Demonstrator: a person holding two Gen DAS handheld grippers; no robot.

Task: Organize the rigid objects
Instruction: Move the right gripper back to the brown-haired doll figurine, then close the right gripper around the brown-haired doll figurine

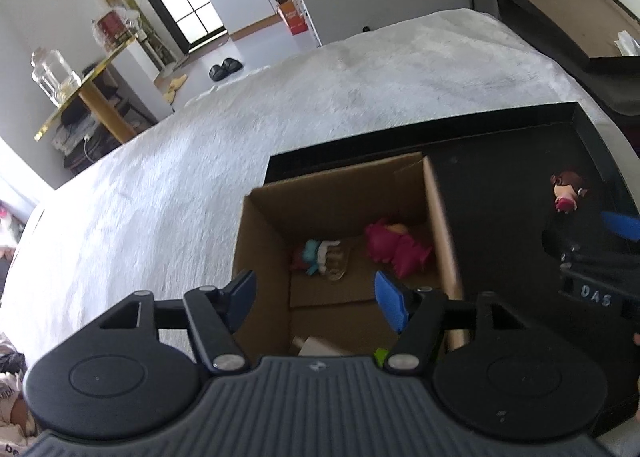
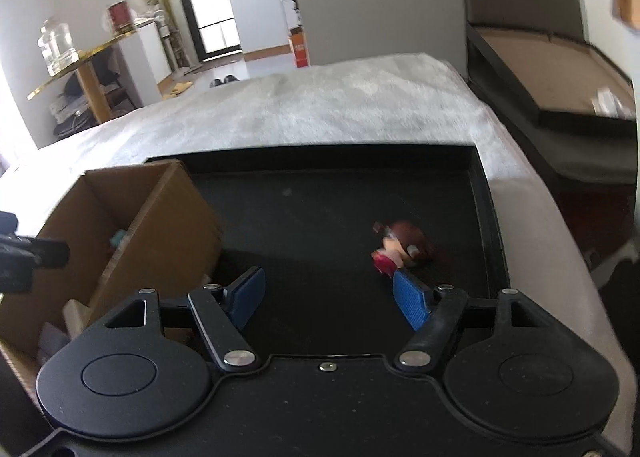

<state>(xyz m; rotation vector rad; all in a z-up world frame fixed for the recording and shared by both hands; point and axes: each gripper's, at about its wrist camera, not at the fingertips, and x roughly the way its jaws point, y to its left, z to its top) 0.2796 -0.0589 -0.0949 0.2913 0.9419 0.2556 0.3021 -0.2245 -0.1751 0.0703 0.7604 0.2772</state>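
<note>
- Doll (image 2: 401, 248) with a big brown-haired head and a pink-red body lies on its side on the black tray (image 2: 486, 217), near the right rim.
- Right gripper (image 2: 334, 293) hangs over the tray with fingers spread wide and empty; its right pad (image 2: 412, 303) is just beside the doll.
- Left gripper (image 1: 316, 301) hovers over the box (image 1: 262, 245), fingers wide, holding nothing.
- Box stands on the tray's left part, with a magenta toy (image 1: 394, 249) and a teal-and-white toy (image 1: 318, 255) inside.

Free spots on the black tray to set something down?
Bare tray floor between the cardboard box and the brown-haired figurine, and behind it to the far rim. Crowded inside the box: pink toy, teal toy.
</note>
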